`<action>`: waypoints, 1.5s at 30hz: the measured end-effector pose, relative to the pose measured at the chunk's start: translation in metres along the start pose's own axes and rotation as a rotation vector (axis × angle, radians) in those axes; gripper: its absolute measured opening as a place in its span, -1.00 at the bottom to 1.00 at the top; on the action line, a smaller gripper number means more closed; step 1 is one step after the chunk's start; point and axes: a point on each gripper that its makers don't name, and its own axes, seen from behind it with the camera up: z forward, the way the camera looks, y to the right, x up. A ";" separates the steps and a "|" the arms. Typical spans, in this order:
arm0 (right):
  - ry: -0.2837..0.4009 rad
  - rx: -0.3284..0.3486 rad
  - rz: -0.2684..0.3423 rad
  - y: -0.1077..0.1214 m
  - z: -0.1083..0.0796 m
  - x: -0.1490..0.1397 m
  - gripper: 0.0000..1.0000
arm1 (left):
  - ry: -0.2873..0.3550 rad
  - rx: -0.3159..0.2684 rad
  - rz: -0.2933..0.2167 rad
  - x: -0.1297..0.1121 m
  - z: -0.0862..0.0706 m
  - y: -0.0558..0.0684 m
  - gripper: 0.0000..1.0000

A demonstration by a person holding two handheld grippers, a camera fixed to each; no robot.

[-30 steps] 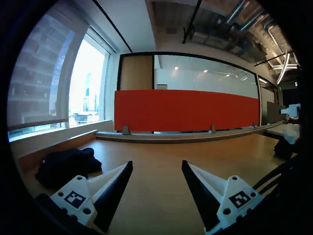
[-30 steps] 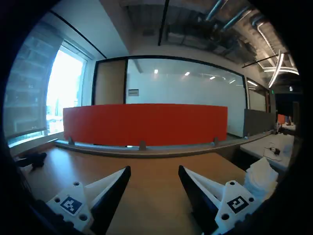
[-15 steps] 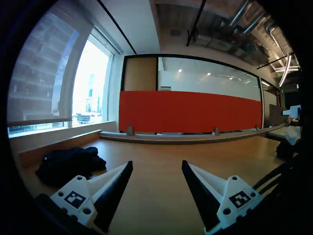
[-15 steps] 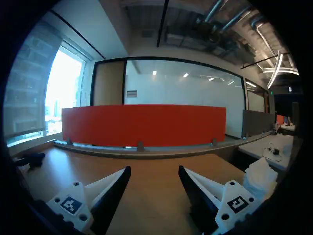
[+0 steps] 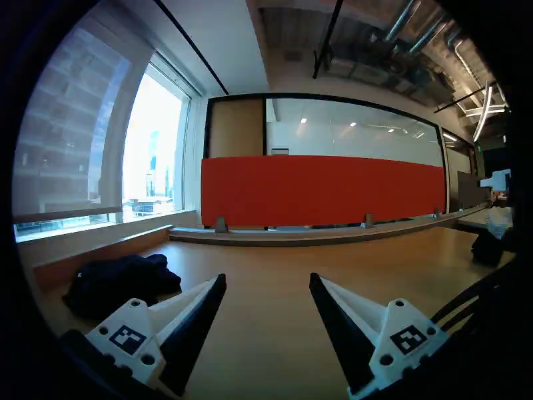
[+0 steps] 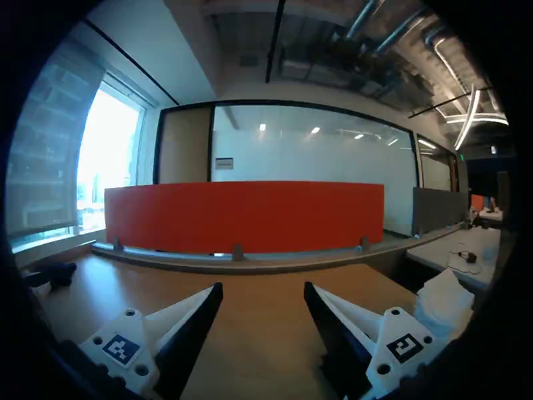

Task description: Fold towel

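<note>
A dark crumpled towel lies at the left of the wooden table in the left gripper view, just beyond the left finger. My left gripper stands open above the table with nothing between its fingers. In the right gripper view my right gripper is open too, over the bare wood of the table. A small dark shape that may be the same towel shows at the far left there. A white stack of folded cloth sits at the right edge.
An orange divider panel runs along the table's far edge, with a glass wall behind it. A bright window is on the left. At the far right of the left gripper view stands a dark object with a white top.
Both views have shifted only slightly; the cameras tilted a little. Both grippers stay open and nothing on the table has moved.
</note>
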 end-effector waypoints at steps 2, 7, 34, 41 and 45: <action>0.007 0.003 0.004 0.002 0.001 0.001 0.89 | 0.000 0.000 0.000 0.000 0.000 0.000 0.86; 0.039 0.005 0.017 0.007 0.002 0.002 0.89 | 0.000 0.000 0.000 0.000 0.000 0.000 0.86; 0.024 0.066 0.037 0.019 -0.006 -0.090 0.88 | 0.000 0.001 0.000 -0.001 0.000 -0.002 0.87; 0.021 0.066 0.058 0.020 -0.008 -0.095 0.88 | 0.000 0.001 0.001 -0.001 0.000 -0.002 0.87; 0.039 0.057 0.044 0.022 -0.011 -0.094 0.88 | 0.001 0.001 0.000 -0.001 0.000 -0.002 0.87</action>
